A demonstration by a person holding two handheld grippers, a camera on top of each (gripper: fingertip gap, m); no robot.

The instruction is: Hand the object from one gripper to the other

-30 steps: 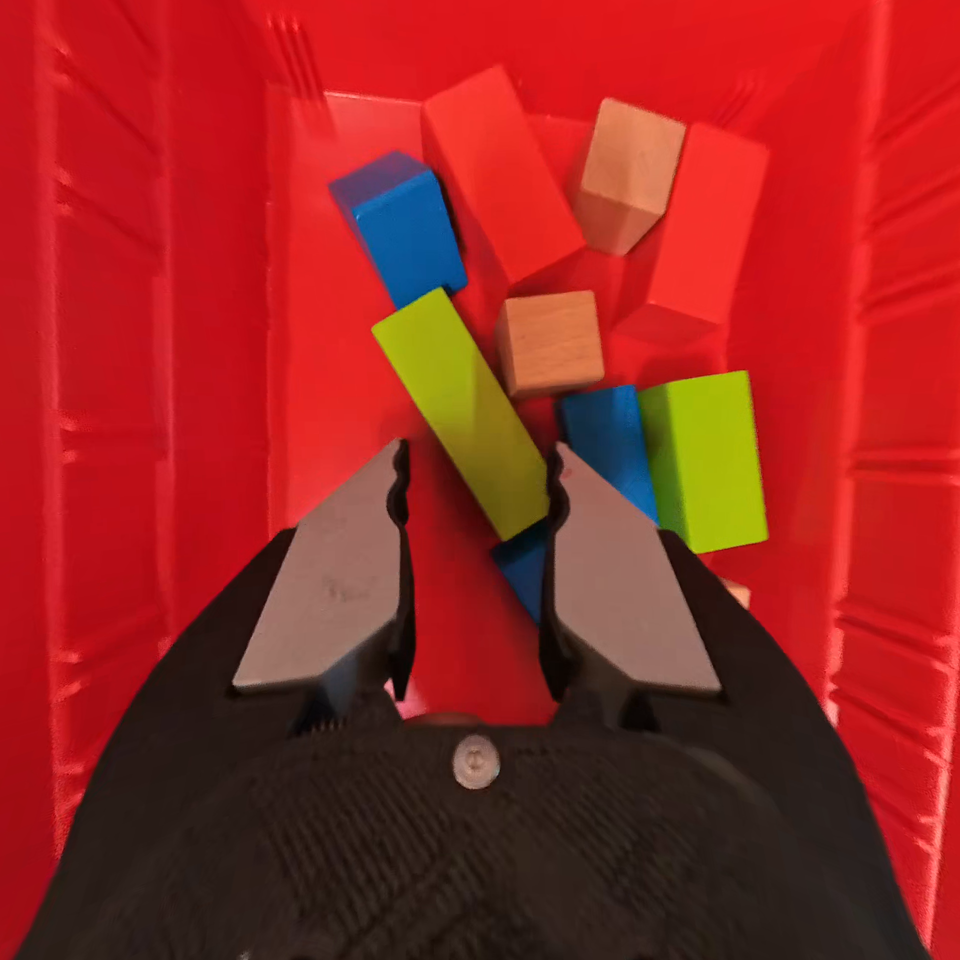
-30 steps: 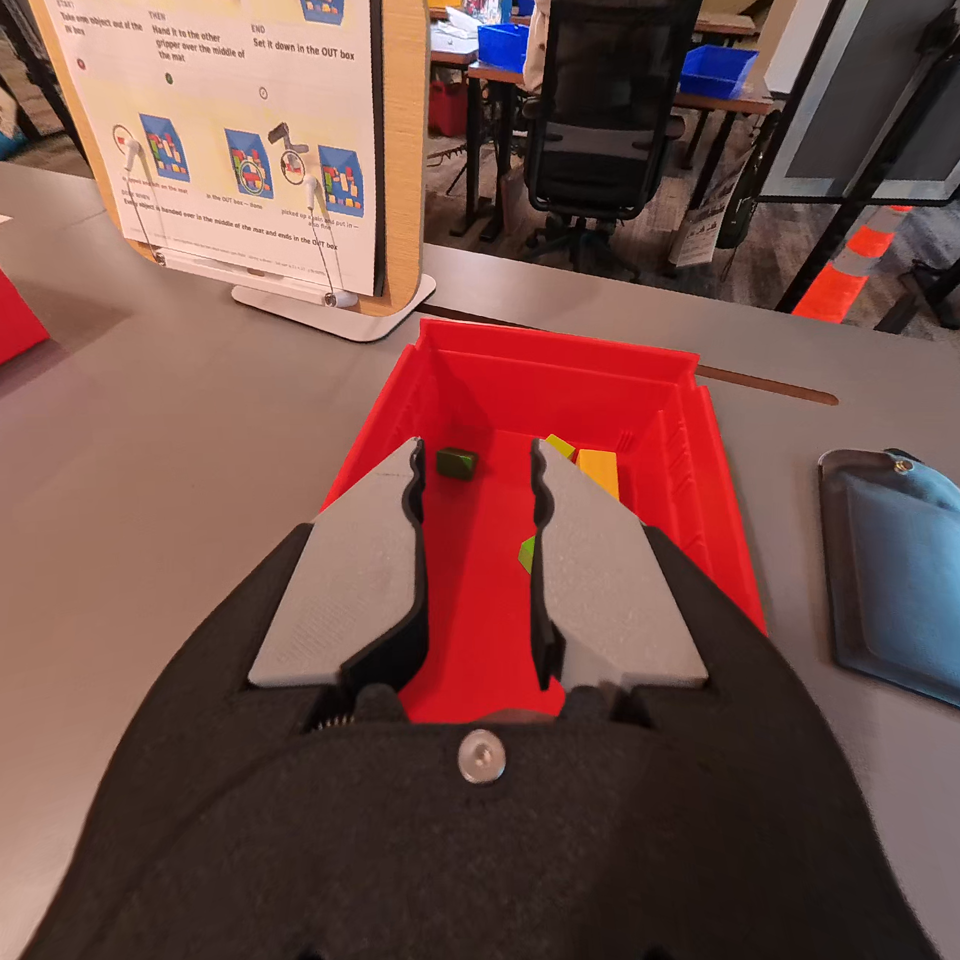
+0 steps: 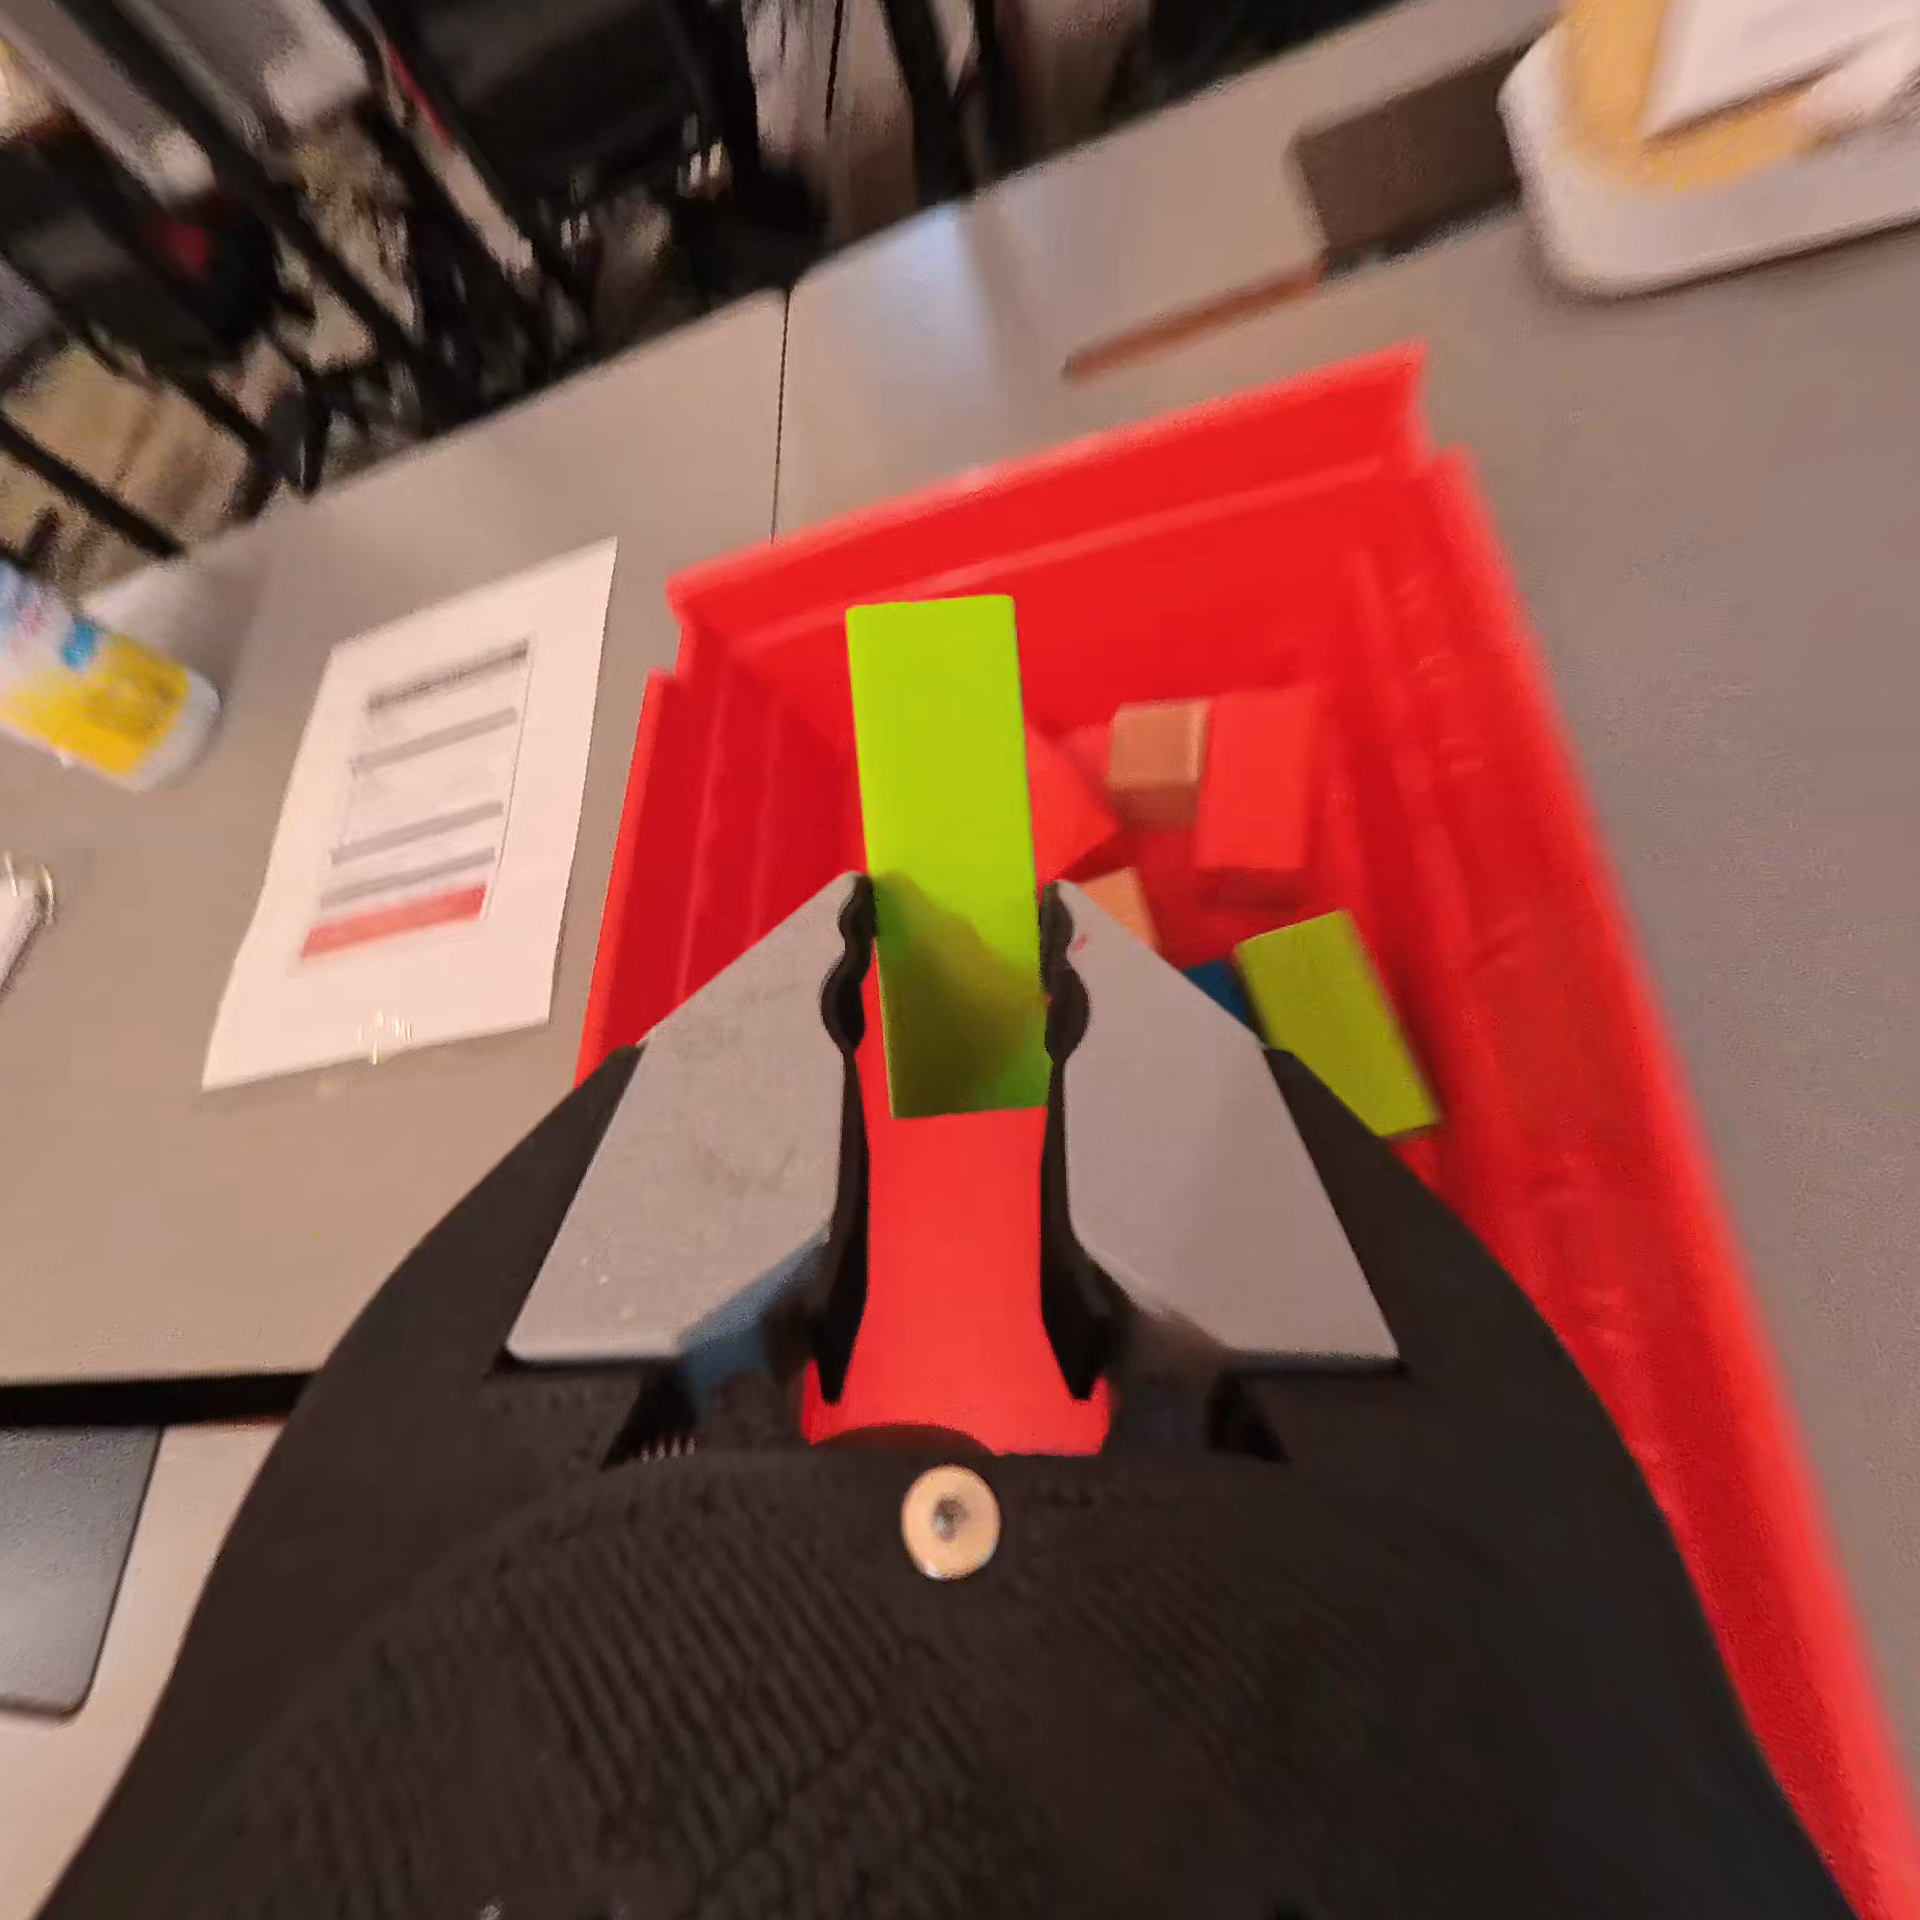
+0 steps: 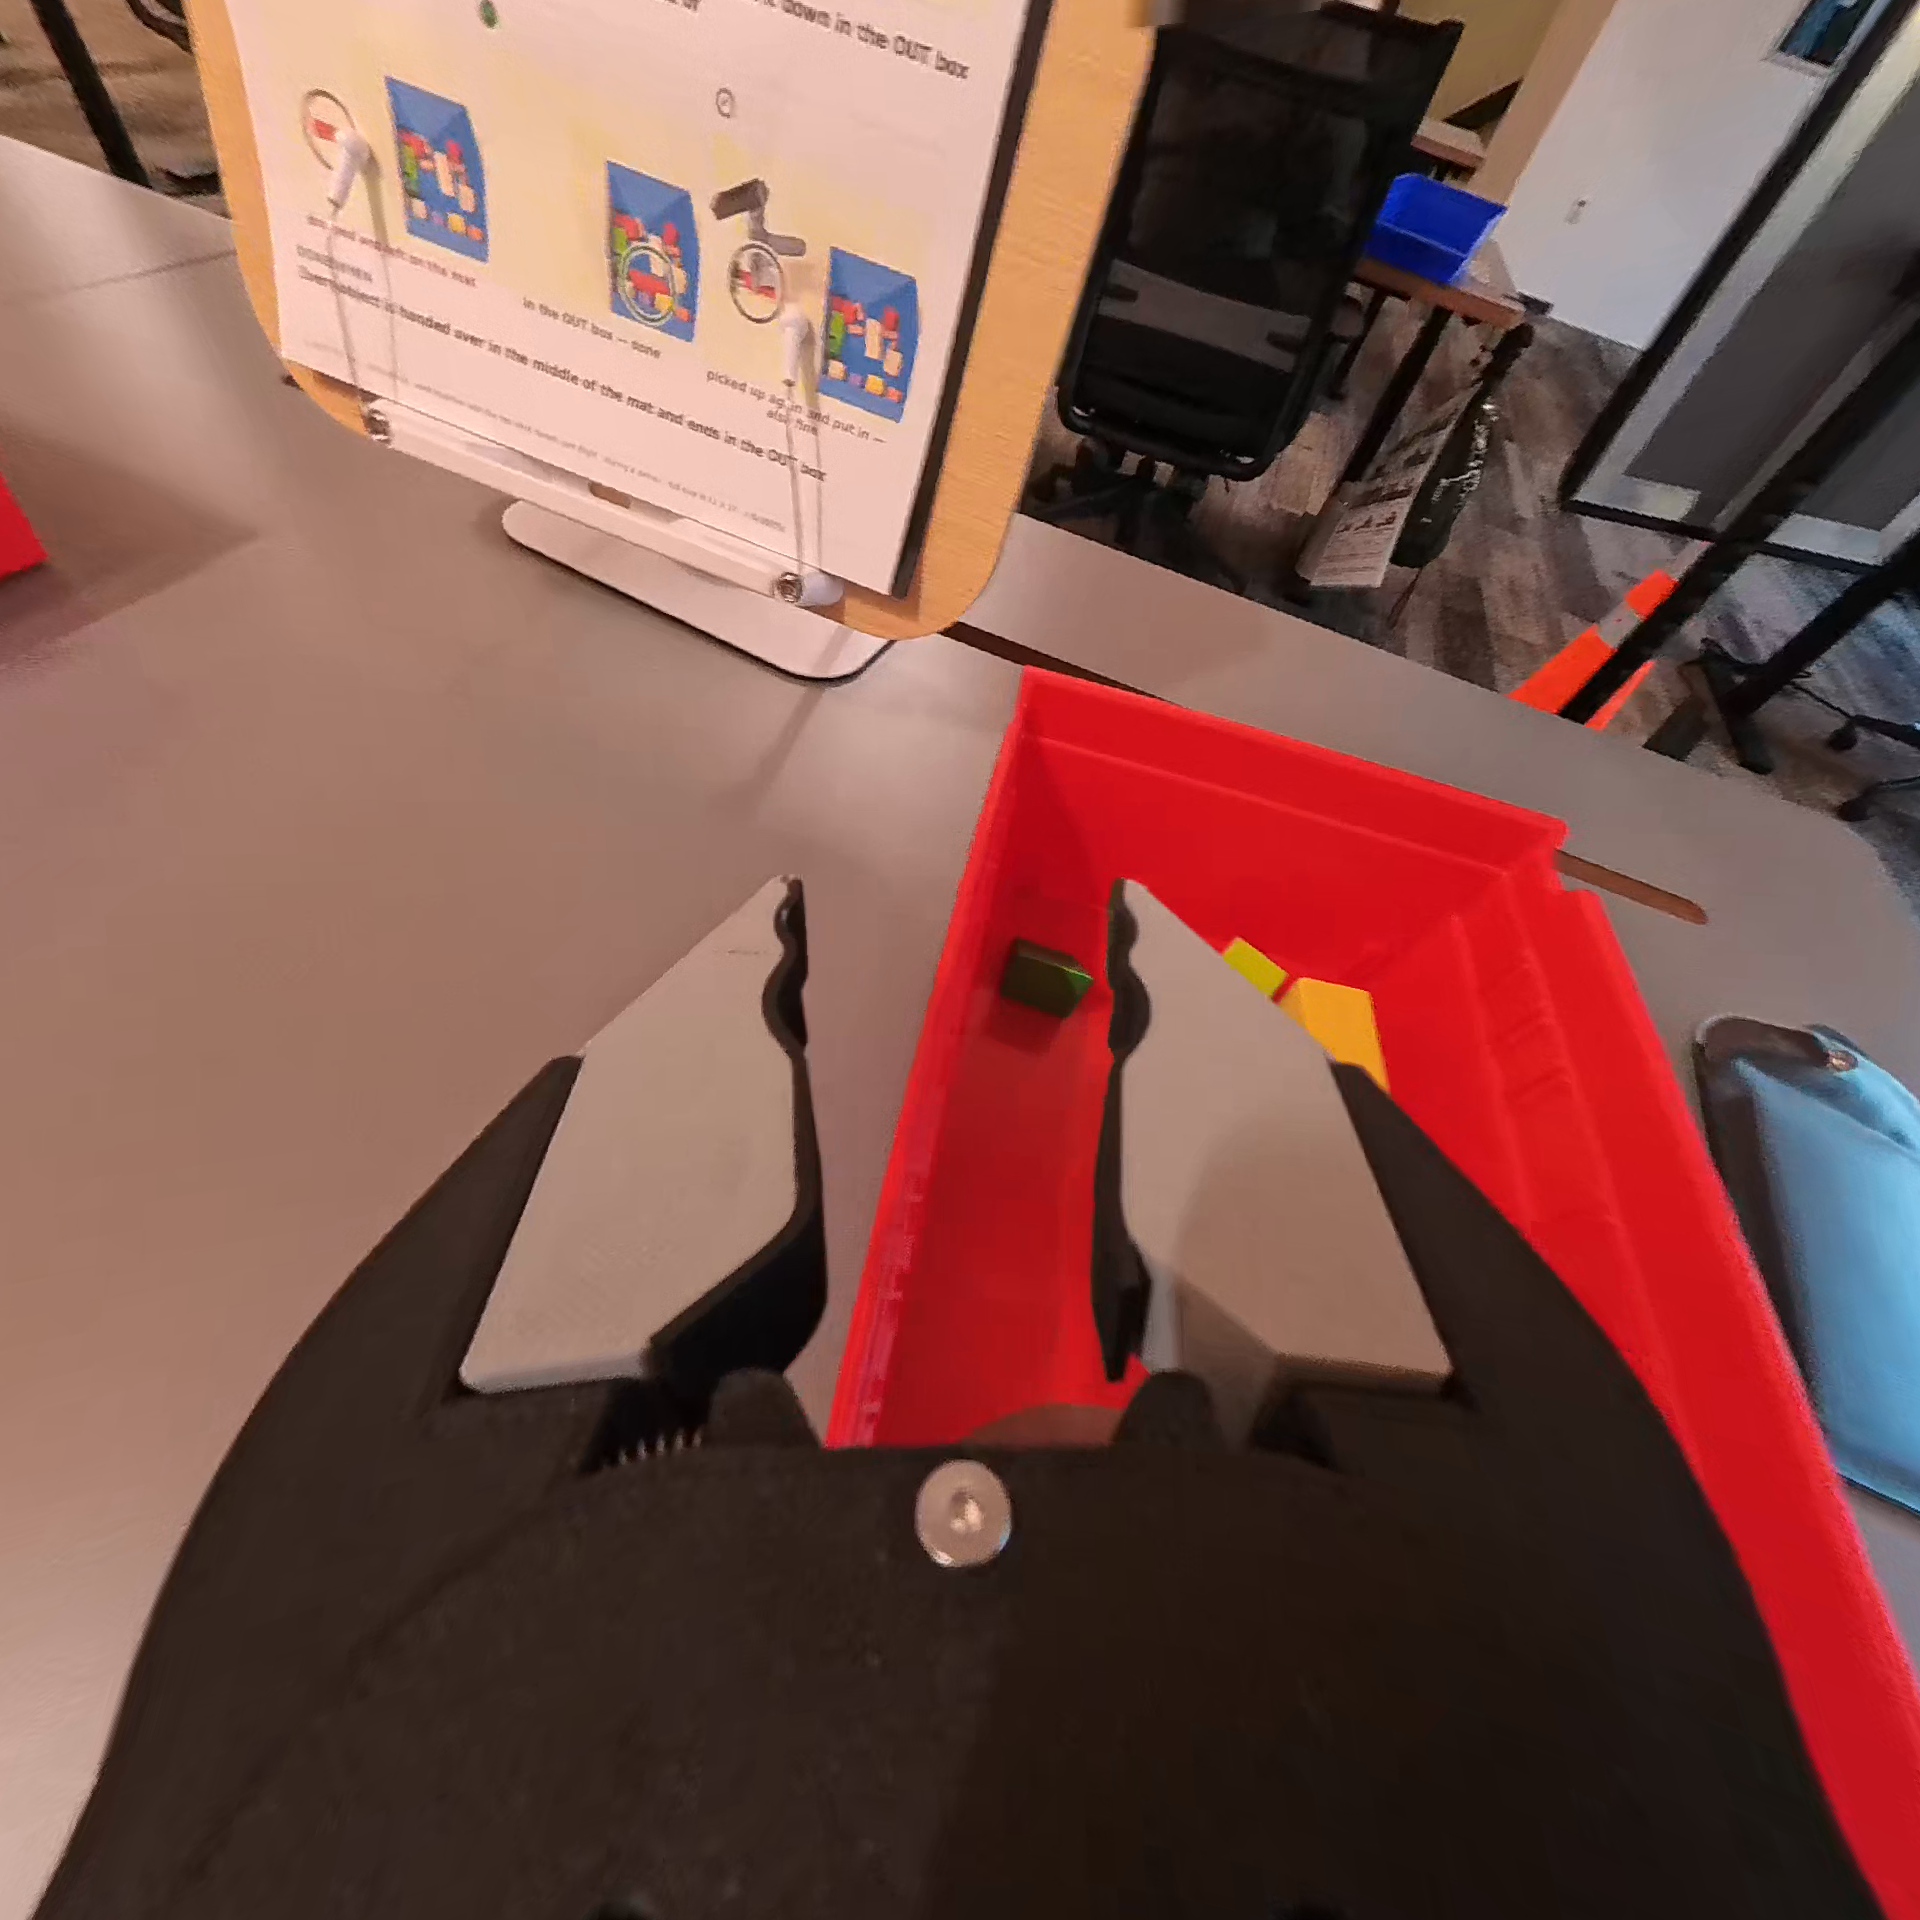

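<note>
One lime block in left tool

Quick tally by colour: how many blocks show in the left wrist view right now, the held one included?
Lime green: 2, the held block and a loose block
Red: 2
Natural wood: 2
Blue: 1
Total: 7, blur permitting

Both views are bright and evenly lit, with soft shadows. The left wrist view is smeared by motion blur: the background along the top, the paper sheet and the red bin lose their edges. The right wrist view is sharper, blurring toward its corners, where wide-angle distortion bends the counter.
</note>
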